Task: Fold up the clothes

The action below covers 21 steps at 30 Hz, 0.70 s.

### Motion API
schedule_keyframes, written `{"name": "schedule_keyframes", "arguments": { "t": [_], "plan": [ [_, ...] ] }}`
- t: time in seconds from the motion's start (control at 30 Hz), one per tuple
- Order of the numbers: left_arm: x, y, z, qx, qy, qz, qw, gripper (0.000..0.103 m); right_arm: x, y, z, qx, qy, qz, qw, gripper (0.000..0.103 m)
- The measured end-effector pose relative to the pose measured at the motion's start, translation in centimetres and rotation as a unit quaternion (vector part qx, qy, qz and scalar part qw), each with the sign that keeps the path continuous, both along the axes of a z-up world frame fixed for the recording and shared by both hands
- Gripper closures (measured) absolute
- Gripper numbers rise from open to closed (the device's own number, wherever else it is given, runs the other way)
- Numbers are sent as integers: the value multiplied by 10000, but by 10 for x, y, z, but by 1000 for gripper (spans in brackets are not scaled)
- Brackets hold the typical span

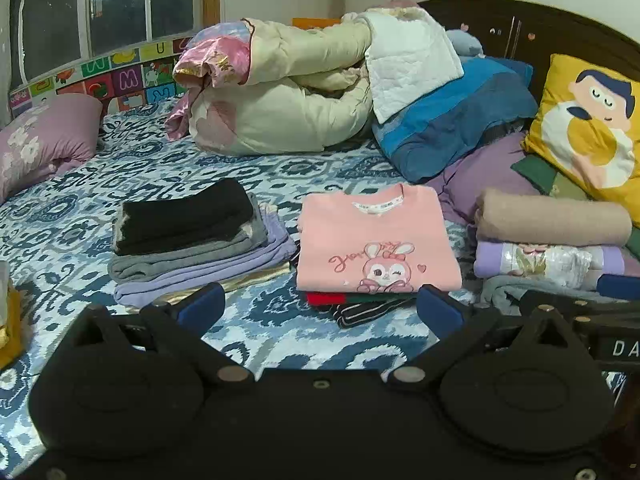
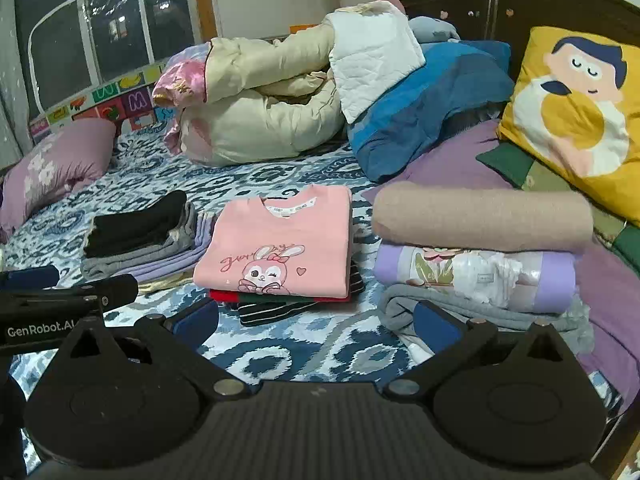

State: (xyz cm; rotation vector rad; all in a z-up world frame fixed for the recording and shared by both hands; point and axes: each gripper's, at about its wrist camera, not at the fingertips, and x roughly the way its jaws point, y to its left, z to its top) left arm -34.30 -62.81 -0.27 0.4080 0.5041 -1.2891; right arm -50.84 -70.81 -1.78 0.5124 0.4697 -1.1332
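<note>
Clothes sit folded in neat stacks on the bed (image 1: 280, 336), and from the left wrist view the pink rabbit sweatshirt (image 1: 376, 246) tops the middle stack, squared off over red, green and striped layers, with the black-topped stack (image 1: 188, 224) to its left and the beige roll (image 1: 552, 220) on a lilac garment to its right. Left gripper (image 1: 320, 306) hangs just short of the pink stack, fingers spread wide, nothing between them. Over to the right wrist view: right gripper (image 2: 316, 322) hovers over bare sheet in front of that same sweatshirt, jaws apart and empty, while the grey garment (image 2: 404, 306) lies loose at the bottom of the right-hand pile, just beside its right finger. Looks like a pause between garments, this fold finished. Next move, I'd say, calls for finding an unfolded piece, maybe that rumpled grey one, and pinching an edge cleanly without toppling the stacks.
</note>
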Motion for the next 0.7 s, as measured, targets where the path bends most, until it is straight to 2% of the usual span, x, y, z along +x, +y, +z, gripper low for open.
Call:
{"name": "schedule_keyframes", "arguments": {
  "t": [0.17,0.7],
  "plan": [
    [-2,-1,-1,80,-98,45,9999,0,2,-5,0,118,-29,41,9999,0],
    [4,-15,-9,272,33,75,9996,0,12,-18,-12,266,96,15,9996,0]
  ]
}}
